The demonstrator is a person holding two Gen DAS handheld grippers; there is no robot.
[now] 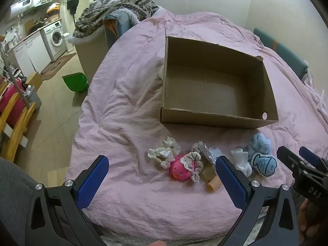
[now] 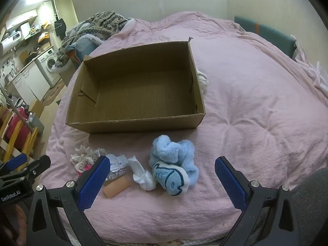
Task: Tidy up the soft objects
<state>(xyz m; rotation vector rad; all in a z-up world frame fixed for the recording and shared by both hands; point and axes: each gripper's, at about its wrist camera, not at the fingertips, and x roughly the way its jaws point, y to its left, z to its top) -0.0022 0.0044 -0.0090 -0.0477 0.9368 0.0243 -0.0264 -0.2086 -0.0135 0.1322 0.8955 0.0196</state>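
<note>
An empty cardboard box (image 1: 217, 116) (image 2: 135, 123) lies on the pink bed cover (image 1: 127, 102) (image 2: 256, 112). In front of it sits a row of small things: frilly scrunchies (image 1: 164, 150) (image 2: 86, 156), a pink rubber duck (image 1: 180, 169), a tan tube (image 1: 213, 185) (image 2: 116, 187), a white sock (image 1: 243, 162) (image 2: 143, 176), a fluffy blue cloth (image 1: 259, 143) (image 2: 172, 148) and a blue fish plush (image 1: 264, 164) (image 2: 172, 181). My left gripper (image 1: 162, 176) hangs open above the duck and scrunchies. My right gripper (image 2: 162, 176) hangs open above the fish plush. Nothing is held.
A white cloth (image 2: 202, 80) peeks out beside the box. A patterned blanket pile (image 1: 116, 10) (image 2: 96, 26) lies at the bed's far corner. Left of the bed are a floor with a green bin (image 1: 74, 81), a washing machine (image 1: 54, 34) and a wooden rack (image 1: 14, 119).
</note>
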